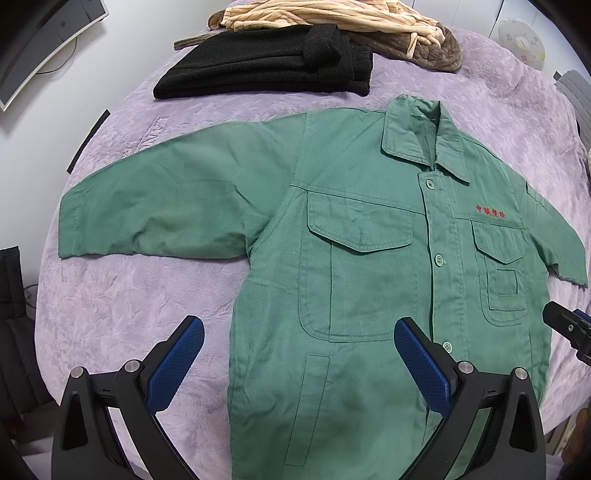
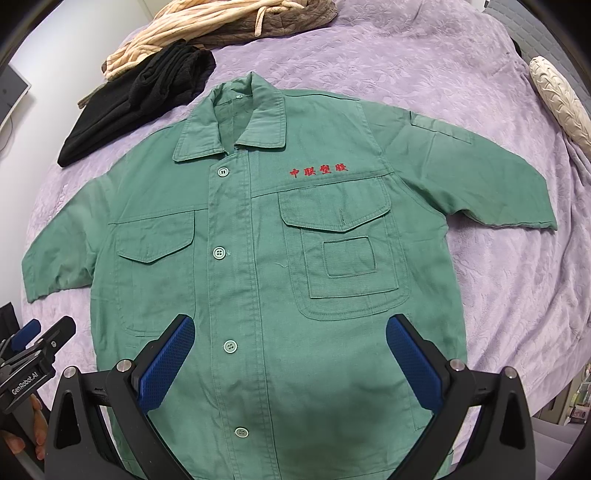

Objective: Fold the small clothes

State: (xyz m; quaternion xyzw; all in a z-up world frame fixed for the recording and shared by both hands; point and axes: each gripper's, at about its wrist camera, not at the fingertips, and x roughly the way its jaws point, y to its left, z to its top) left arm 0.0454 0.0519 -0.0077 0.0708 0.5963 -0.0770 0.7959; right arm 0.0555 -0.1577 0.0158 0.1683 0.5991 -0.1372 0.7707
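A green button-up shirt point(image 1: 351, 258) point(image 2: 258, 258) with chest pockets and red embroidery lies flat, face up, on the purple bedspread point(image 1: 110, 295) point(image 2: 461, 74), both short sleeves spread out. My left gripper point(image 1: 299, 332) hovers open above the shirt's lower left part, blue pads wide apart and holding nothing. My right gripper point(image 2: 290, 332) hovers open over the lower front near the button placket, also holding nothing. The tip of the right gripper point(image 1: 569, 328) shows at the right edge of the left wrist view. The left gripper point(image 2: 33, 343), held by a hand, shows at the lower left of the right wrist view.
A folded black garment point(image 1: 266, 62) point(image 2: 136, 103) lies beyond the shirt's collar. Behind it sits a heap of striped beige and brown clothes point(image 1: 332, 22) point(image 2: 221, 22). A cream pillow point(image 2: 557, 99) rests at the bed's right side. A monitor point(image 1: 40, 40) stands far left.
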